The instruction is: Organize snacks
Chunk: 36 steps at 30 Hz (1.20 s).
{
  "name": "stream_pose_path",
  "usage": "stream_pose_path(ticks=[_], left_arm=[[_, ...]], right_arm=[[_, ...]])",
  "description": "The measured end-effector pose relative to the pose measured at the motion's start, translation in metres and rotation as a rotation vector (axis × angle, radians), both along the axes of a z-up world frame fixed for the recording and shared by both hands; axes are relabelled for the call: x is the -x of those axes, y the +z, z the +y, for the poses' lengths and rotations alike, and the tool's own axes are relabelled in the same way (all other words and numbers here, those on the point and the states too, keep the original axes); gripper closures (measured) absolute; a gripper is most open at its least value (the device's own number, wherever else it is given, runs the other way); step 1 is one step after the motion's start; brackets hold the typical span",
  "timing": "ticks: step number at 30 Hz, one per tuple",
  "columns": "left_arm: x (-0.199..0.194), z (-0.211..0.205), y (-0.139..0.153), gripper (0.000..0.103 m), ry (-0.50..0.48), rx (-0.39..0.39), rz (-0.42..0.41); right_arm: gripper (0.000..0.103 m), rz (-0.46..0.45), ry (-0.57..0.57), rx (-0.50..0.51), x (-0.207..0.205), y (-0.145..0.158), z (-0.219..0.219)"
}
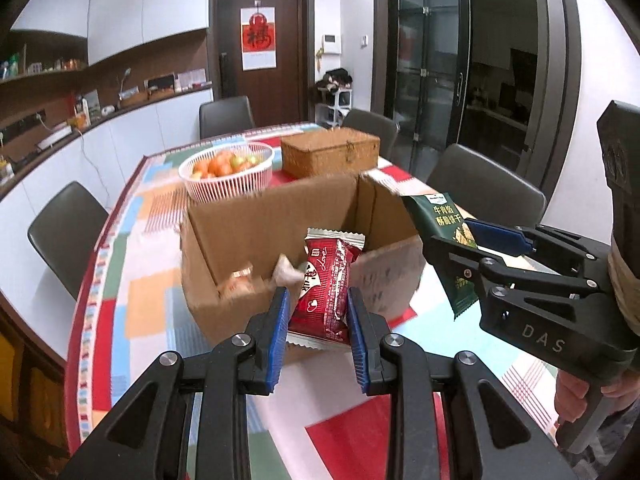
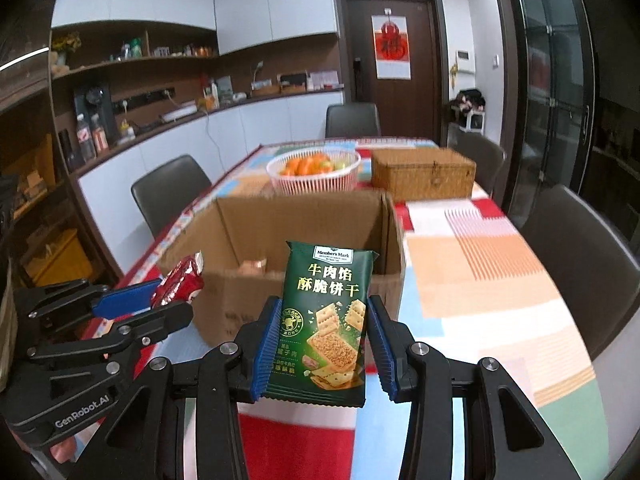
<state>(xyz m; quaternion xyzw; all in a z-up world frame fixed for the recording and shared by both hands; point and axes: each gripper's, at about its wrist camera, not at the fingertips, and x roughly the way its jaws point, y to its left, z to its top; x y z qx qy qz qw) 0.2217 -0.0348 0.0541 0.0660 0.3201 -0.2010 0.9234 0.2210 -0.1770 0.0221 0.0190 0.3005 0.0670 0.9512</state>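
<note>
My left hand-held gripper (image 1: 318,312) clamps the red pack (image 1: 326,288), the right (image 2: 320,344) the green pack (image 2: 326,320), both just before the box (image 2: 280,216). I should carry them over its rim before letting go.

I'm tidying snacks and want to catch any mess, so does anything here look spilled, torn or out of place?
Nothing stands out. The left claw grips a red snack packet and the right claw a green cracker packet, both intact, in front of the open cardboard box. The fruit basket sits upright, and no spill shows on the tablecloth.
</note>
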Motion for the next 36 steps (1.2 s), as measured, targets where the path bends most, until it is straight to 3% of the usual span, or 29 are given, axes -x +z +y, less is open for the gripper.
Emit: stream_pose_path(ticks=[11,19,27,34,36], left_arm=[[-0.041,0.008,0.027,0.074,0.05,0.025,-0.044],[-0.075,0.013,0.023,0.074,0.074,0.044,0.019],[-0.108,0.014,0.0,0.074,0.1,0.023,0.103],[-0.127,0.011,-0.019,0.073,0.139,-0.039,0.12],[-0.128,0.013,-0.023,0.073,0.152,-0.044,0.124]], right_arm=[[0.059,-0.066,0.013,0.031,-0.043,0.037,0.008],[0.06,-0.032,0.017,0.037,-0.084,0.041,0.014],[0.059,0.04,0.009,0.067,-0.123,0.025,0.015],[0.059,0.103,-0.007,0.094,-0.143,0.003,0.019],[0.054,0.121,0.0,0.107,-0.148,-0.003,0.021]])
